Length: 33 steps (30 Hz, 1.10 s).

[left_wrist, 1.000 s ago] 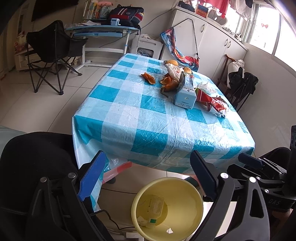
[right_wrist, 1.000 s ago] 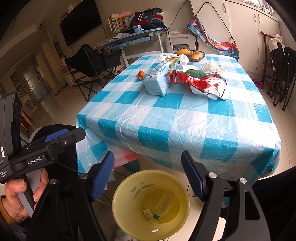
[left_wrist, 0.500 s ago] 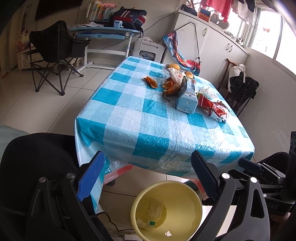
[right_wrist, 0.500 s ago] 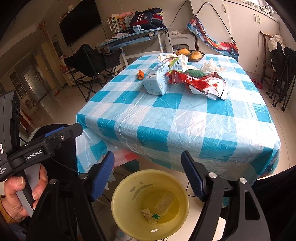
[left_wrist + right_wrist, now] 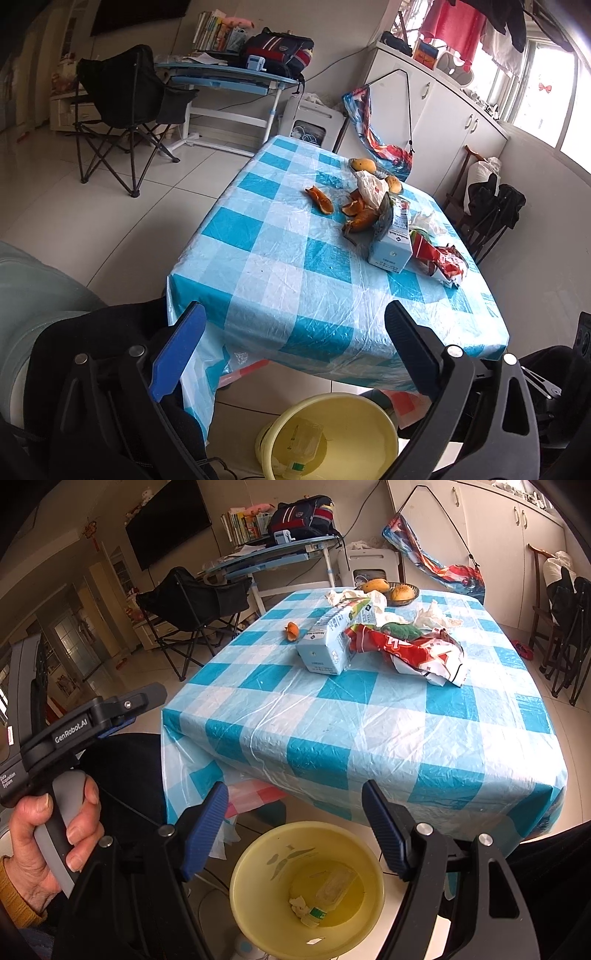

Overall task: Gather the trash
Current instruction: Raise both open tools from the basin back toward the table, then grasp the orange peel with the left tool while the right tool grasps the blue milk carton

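Yellow bin [image 5: 258, 853] below wide-apart right gripper [image 5: 293, 827], carton [image 5: 327, 642] well beyond

Yellow bin [image 5: 258, 853] below spread fingers [image 5: 207, 823]

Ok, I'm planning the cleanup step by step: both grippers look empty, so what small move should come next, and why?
Probably reach the open right gripper toward the pale blue milk carton on the blue-checked table. It is the nearest trash, nothing is held, and the yellow plastic bin sits just below the table edge.
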Each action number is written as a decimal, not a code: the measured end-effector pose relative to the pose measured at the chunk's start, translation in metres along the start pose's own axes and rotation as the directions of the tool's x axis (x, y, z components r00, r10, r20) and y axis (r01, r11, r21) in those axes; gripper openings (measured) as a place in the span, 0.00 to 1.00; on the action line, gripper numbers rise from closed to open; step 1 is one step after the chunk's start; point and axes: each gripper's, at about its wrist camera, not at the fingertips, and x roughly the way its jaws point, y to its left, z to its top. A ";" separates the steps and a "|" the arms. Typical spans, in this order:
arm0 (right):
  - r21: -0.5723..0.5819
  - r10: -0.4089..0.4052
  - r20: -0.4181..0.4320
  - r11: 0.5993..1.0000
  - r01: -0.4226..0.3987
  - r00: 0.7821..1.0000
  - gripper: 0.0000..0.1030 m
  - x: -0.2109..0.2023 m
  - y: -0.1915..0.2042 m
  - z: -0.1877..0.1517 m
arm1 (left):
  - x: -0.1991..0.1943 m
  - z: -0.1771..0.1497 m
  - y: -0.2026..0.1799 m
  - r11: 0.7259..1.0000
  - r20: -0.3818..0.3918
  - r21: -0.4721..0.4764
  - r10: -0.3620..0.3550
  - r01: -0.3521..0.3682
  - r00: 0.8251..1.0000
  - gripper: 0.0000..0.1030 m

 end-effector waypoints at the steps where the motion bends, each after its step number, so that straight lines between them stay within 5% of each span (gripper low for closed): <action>1: 0.003 0.003 0.001 1.000 -0.003 1.000 0.70 0.001 -0.002 0.002 | 0.003 0.004 0.001 1.000 0.000 -0.003 0.002 -0.002 1.000 0.91; 18: 0.068 0.038 -0.012 0.997 -0.037 0.999 0.70 0.010 -0.021 0.020 | 0.080 0.054 -0.035 0.999 -0.045 0.043 0.009 -0.007 0.999 0.91; 33: -0.120 -0.076 0.032 0.990 0.080 0.997 0.70 0.020 -0.036 0.074 | 0.136 0.082 -0.043 0.998 -0.080 0.048 0.051 -0.048 0.995 0.91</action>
